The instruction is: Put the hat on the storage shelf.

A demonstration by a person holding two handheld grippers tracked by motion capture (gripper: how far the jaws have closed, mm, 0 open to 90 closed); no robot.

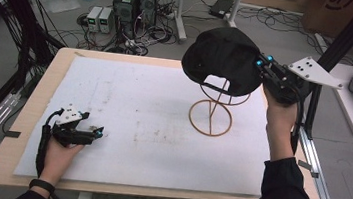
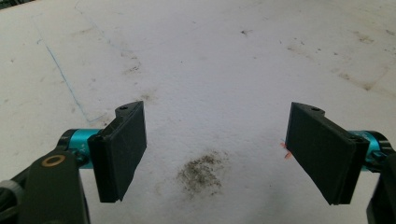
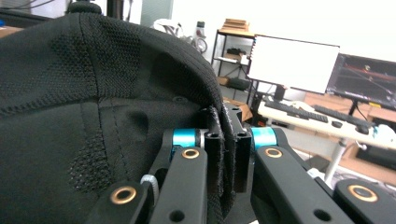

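One cap [image 1: 224, 59], black, clamped by its rim in right gripper [image 1: 261, 63], at 9 o'clock of the jaws, above wire stand [image 1: 211, 112]. Left gripper [image 1: 96, 132] at 7 o'clock on mat [image 1: 151, 127], jaws apart, empty.

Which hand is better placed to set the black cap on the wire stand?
The right. Its gripper already pinches the black cap above the wire stand; the left gripper rests open on the white mat, far away.

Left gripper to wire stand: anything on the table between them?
Nothing. In the high view the stretch from the left gripper to the wire stand is bare white mat, only smudged.
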